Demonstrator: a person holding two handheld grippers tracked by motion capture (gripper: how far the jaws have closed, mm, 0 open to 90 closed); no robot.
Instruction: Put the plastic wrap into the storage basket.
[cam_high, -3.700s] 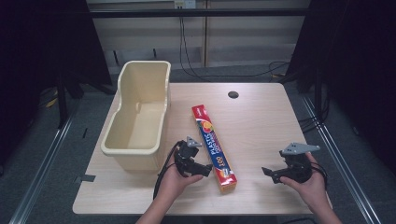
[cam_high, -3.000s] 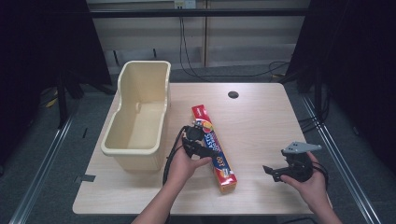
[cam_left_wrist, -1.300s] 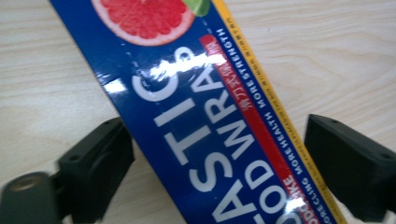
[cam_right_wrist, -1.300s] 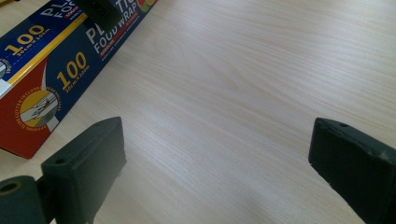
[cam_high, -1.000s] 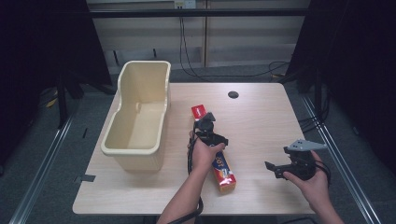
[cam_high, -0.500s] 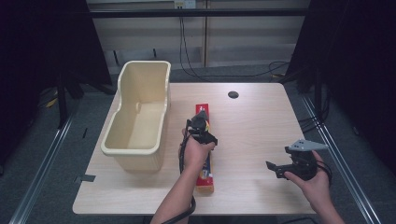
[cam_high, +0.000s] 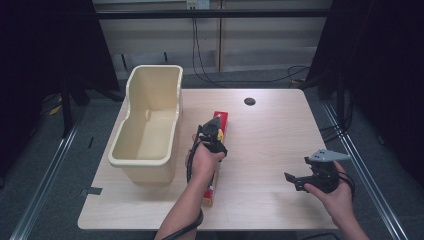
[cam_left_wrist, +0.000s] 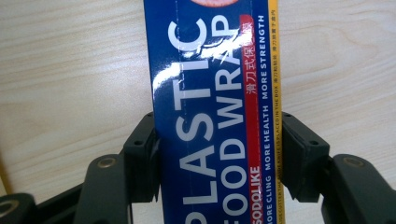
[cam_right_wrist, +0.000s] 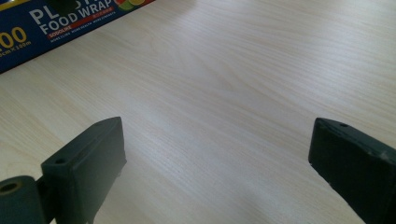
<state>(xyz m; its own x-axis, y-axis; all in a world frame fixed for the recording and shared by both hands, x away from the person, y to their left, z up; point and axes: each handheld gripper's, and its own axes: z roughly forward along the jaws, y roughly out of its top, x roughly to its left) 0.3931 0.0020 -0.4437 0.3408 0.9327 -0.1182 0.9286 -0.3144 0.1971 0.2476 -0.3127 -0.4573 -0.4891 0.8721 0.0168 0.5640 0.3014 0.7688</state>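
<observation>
A long blue and red plastic food wrap box (cam_high: 210, 192) lies lengthwise on the wooden table, just right of the bin. My left gripper (cam_high: 214, 132) sits over its far half. In the left gripper view the black pads (cam_left_wrist: 142, 151) press both long sides of the box (cam_left_wrist: 210, 70); the jaws have just been closing on it. My right gripper (cam_high: 293, 180) hovers low over bare wood at the right front, open, with nothing between its fingers (cam_right_wrist: 88, 158). An end of the box (cam_right_wrist: 56, 18) shows at the top left of the right gripper view.
A cream plastic bin (cam_high: 145, 161) stands empty at the table's left, its long side close to the box. A dark round hole (cam_high: 249, 101) marks the table's far middle. Bare wood (cam_high: 270, 145) spreads between the two grippers.
The box has swung from a diagonal to lie parallel to the bin and shifted left. My left gripper moved forward onto it and closed on it. The right hand stayed put.
</observation>
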